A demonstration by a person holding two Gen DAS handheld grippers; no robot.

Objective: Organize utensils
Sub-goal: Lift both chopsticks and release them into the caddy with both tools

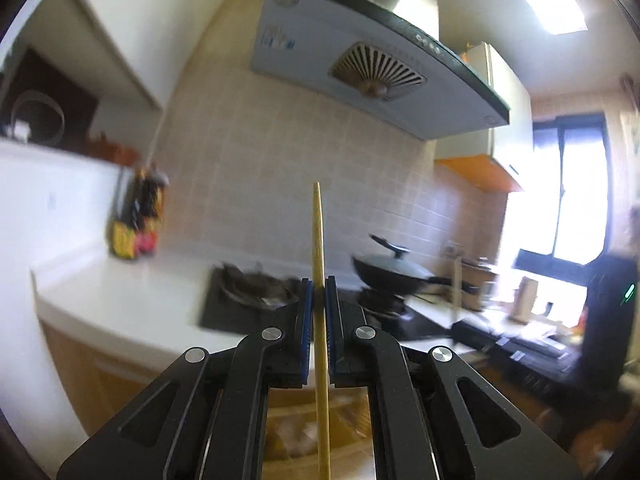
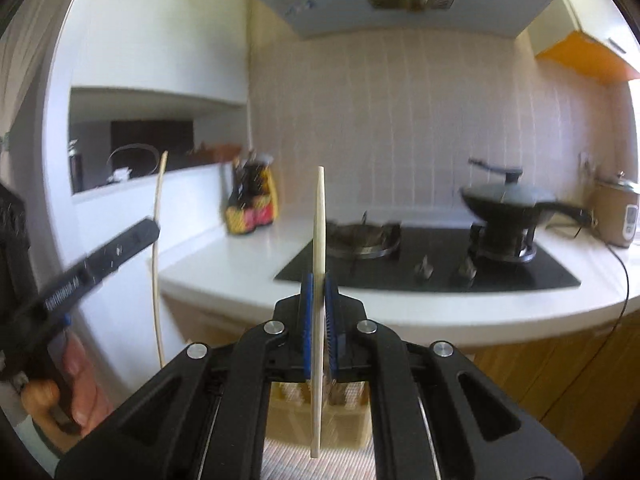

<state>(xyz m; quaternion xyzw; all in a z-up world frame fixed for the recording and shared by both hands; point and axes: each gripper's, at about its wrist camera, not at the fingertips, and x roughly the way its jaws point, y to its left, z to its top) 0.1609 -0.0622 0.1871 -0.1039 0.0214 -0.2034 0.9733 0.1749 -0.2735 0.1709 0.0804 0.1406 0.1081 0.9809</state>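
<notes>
In the left wrist view my left gripper (image 1: 319, 286) is shut on a tan wooden chopstick (image 1: 318, 236) that stands upright between the blue pads, its tip pointing up in front of the tiled wall. My right gripper (image 2: 319, 282) is shut on a paler chopstick (image 2: 319, 216), also upright, held in the air before the counter. The right wrist view also catches the left gripper's fingers (image 2: 120, 246) at the far left with their chopstick (image 2: 157, 248) and the hand that holds it. A wooden holder (image 2: 352, 400) shows below the right jaws, mostly hidden.
A white counter (image 2: 248, 252) carries a black gas hob (image 2: 428, 264) with a lidded black pan (image 2: 516, 198), bottles (image 2: 252, 200) in the corner and a rice cooker (image 2: 618, 216) with a cable at the right. A range hood (image 1: 360, 68) hangs overhead. Orange cabinets stand below.
</notes>
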